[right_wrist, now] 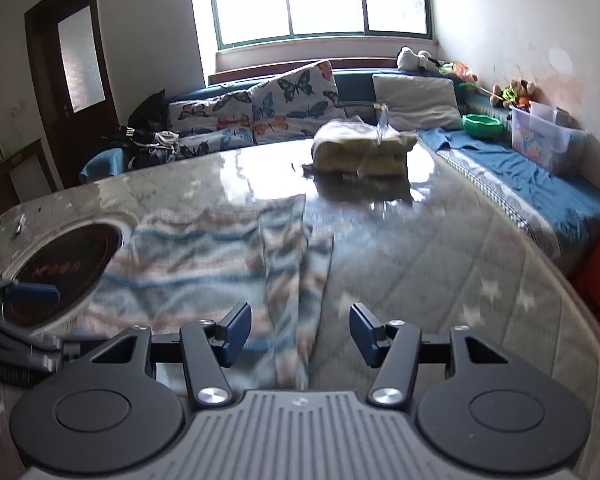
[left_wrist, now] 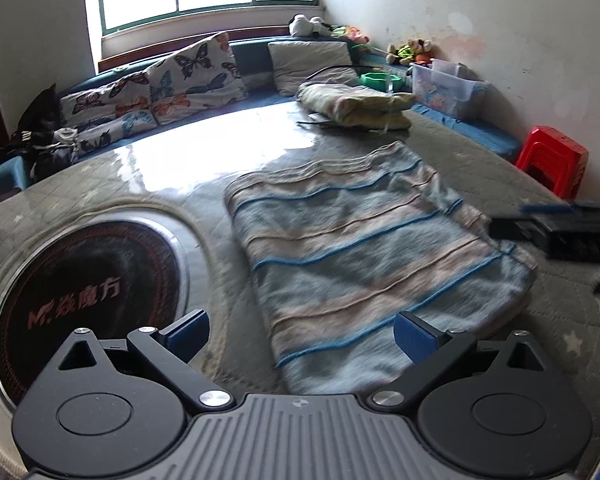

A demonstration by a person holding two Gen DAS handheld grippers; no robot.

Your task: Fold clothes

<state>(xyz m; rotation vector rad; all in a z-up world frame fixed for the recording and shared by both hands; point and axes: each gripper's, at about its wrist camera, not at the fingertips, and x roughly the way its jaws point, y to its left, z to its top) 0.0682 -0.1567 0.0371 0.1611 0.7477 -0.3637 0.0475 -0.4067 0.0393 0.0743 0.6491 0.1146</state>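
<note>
**Striped cloth is lying folded over on the table**

Striped cloth (left_wrist: 364, 264) is lying on the grey table (left_wrist: 480, 152), just beside the round black cooker plate (left_wrist: 88, 284) that is sunk into the top. In the left wrist view it is making a long neat shape with straight sides. In the right wrist view one side strip (right_wrist: 296, 264) is lying turned over on top of the rest, so some folding is showing. It is hard to tell if more folds are coming or if this is the last shape.

Left gripper (left_wrist: 300, 336) is hanging over the near end of the cloth with its blue tips spread wide, holding nothing. Right gripper (right_wrist: 298, 332) is also spread wide over the cloth's near edge, holding nothing.

Another soft bundle (left_wrist: 356, 106) is sitting at the far end of the table.

Red writing on the cooker plate is showing an "M" and some Chinese signs; the rest is too blurry to read.
</note>
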